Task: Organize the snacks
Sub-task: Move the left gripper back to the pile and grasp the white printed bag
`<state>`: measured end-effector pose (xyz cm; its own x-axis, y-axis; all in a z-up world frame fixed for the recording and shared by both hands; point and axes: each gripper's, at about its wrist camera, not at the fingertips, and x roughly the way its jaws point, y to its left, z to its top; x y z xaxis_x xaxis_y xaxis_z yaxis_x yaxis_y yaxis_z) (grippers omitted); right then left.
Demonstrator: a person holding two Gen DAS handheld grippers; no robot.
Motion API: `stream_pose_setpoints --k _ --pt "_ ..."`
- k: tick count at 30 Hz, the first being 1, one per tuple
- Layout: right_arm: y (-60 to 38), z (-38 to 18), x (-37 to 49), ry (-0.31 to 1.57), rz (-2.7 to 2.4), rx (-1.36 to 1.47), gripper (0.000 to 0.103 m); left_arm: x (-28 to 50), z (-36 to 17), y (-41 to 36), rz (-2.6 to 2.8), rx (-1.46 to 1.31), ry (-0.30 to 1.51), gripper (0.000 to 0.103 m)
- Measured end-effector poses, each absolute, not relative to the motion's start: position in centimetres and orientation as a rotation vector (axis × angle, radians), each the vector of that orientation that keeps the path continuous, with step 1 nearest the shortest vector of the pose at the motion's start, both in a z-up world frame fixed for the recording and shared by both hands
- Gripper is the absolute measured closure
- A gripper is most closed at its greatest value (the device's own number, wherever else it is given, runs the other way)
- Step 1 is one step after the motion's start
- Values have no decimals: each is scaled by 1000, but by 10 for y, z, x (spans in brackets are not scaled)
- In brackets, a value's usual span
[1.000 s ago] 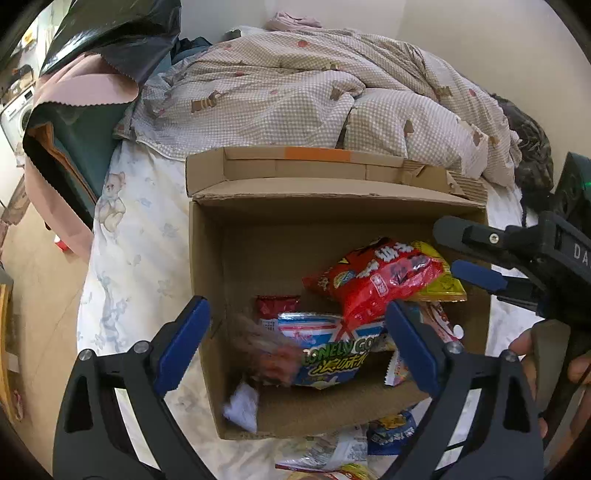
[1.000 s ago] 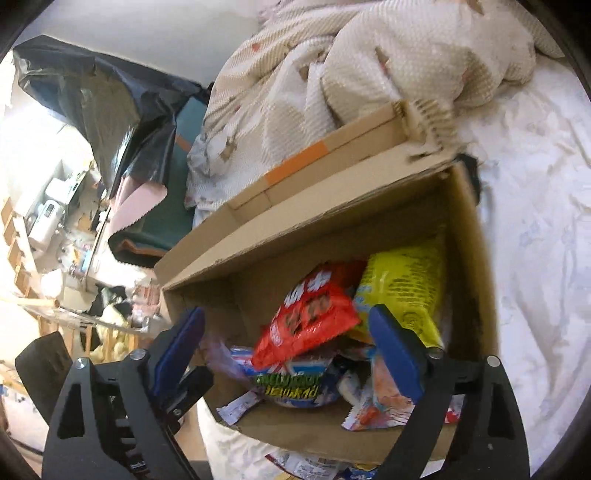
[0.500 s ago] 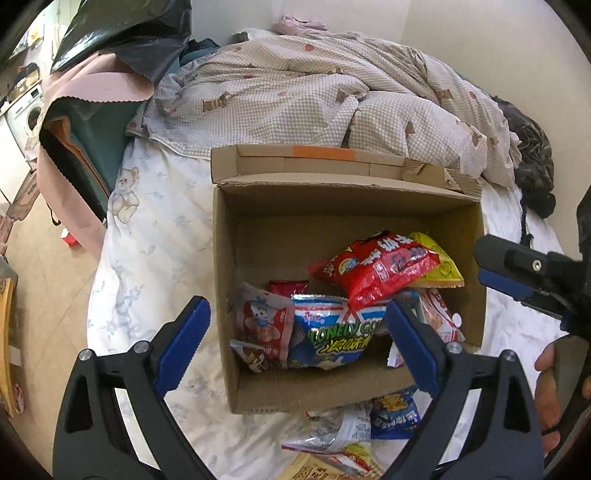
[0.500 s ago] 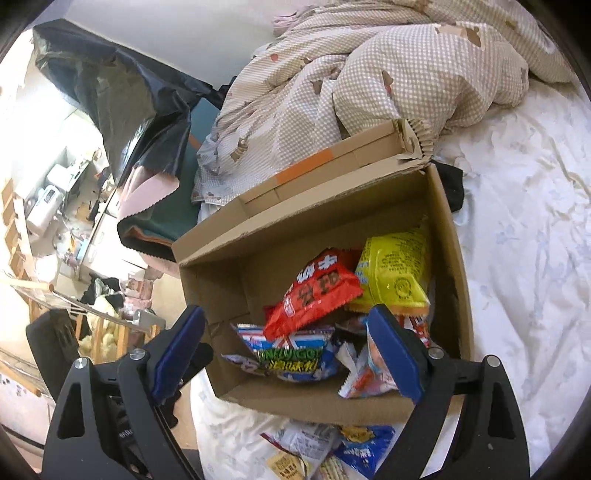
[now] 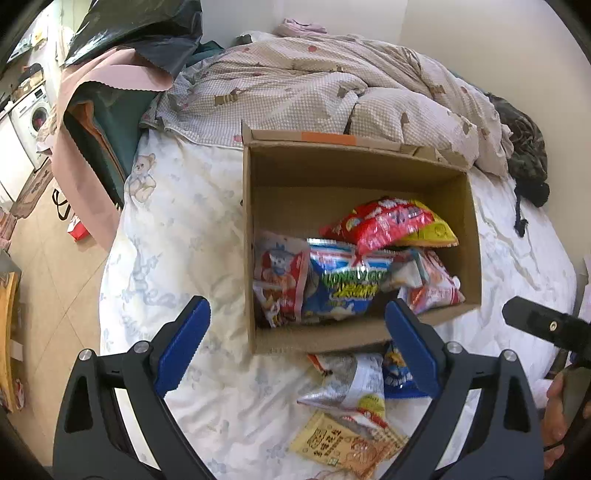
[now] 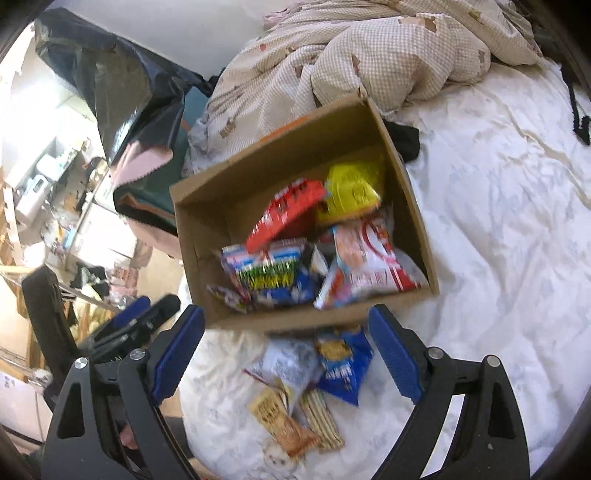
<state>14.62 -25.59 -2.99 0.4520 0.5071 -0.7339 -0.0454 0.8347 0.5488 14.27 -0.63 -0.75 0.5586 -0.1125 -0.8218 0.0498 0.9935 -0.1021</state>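
Inside the brown box (image 5: pixel 474 236) lie a red bag (image 5: pixel 380 223) and a yellow bag (image 5: pixel 437 230). Behind the box, the blanket (image 5: pixel 314 85) has little checks.

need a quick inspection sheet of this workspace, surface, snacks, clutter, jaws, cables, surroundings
surface: white bed sheet, wrinkled
job's things: open cardboard box on the sheet, packets inside, a red bag lying on a yellow bag; a silver packet, a blue packet and a tan packet lie on the sheet in front of the box
clutter: checked duvet bunched behind the box
grippers: left gripper and right gripper, jaws open, holding nothing
cables: nothing seen
surroundings: black plastic bag, washing machine and tiled floor beside the bed
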Motion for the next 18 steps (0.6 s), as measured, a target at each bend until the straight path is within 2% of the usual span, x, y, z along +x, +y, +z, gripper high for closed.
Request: stream_pose_setpoints --k 18 --pt "-252 -62 110 1179 306 507 11 94 -41 14 -27 -93 1065 9"
